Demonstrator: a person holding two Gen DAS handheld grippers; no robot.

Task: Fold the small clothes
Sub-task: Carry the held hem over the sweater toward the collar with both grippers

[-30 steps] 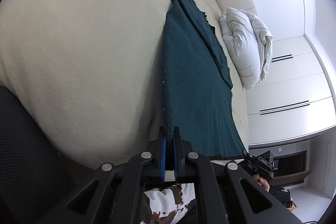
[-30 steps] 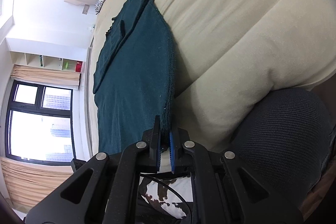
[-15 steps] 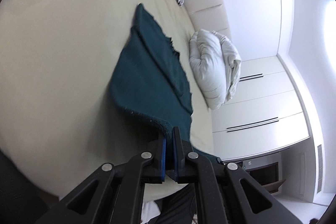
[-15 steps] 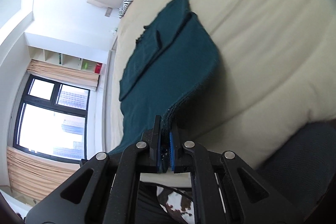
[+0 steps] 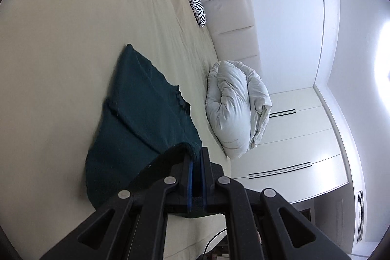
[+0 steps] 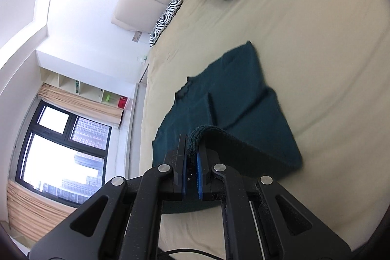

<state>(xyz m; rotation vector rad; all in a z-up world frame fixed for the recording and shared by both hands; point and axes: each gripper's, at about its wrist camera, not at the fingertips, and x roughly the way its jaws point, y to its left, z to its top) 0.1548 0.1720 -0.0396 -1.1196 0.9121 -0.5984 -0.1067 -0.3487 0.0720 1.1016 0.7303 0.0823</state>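
Mid-fold: dark teal knit garment [image 5: 136,118] lies frame-centre on the beige bed [image 5: 61,40]. Left gripper [image 5: 197,157] and right gripper [image 6: 192,150] each pinch its lifted hem. Next, likely: lay hem over the far edge, corners aligned.

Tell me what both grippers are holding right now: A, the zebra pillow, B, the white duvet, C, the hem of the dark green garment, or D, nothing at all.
C: the left gripper and the right gripper are each shut on the hem of the dark green garment, lifting it off the bed; the white duvet and zebra pillow lie untouched.
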